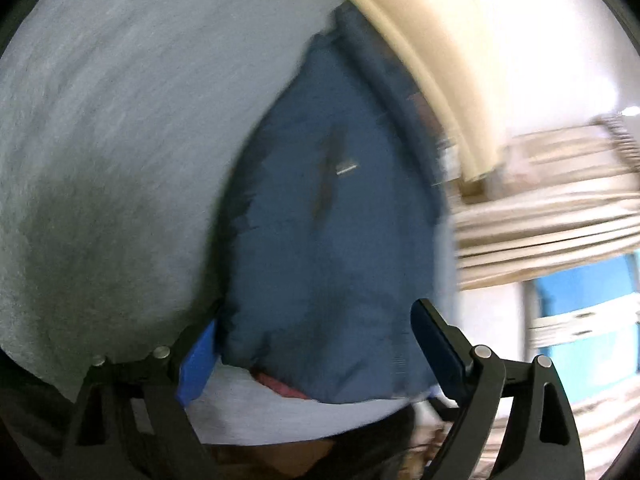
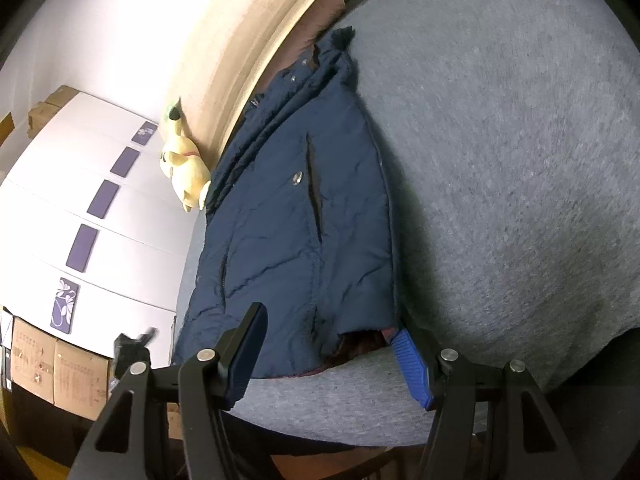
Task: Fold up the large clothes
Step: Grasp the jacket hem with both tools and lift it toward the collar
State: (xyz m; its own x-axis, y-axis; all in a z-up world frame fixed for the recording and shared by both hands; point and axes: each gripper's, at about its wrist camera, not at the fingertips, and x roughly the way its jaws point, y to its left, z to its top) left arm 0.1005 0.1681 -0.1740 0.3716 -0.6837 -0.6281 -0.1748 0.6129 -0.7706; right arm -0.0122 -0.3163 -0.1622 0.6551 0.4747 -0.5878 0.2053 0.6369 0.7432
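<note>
A navy padded jacket (image 2: pixel 300 208) lies folded lengthwise on a grey bed cover (image 2: pixel 500 160), its collar toward the headboard and its hem nearest me. My right gripper (image 2: pixel 330 360) is open. Its fingers stand on either side of the hem's corner, where a dark red lining shows, and do not press on it. The left wrist view is blurred. There the same jacket (image 1: pixel 340 220) fills the middle, and my left gripper (image 1: pixel 316 354) is open wide. The hem lies between its blue pad (image 1: pixel 196 364) and its dark finger, and nothing is pinched.
A beige headboard (image 2: pixel 240 48) runs along the far end of the bed, with a yellow plush toy (image 2: pixel 184 164) beside it. White wardrobe doors (image 2: pixel 100 200) and cardboard boxes (image 2: pixel 60 368) stand to the left. Striped curtains (image 1: pixel 540 232) hang at the right.
</note>
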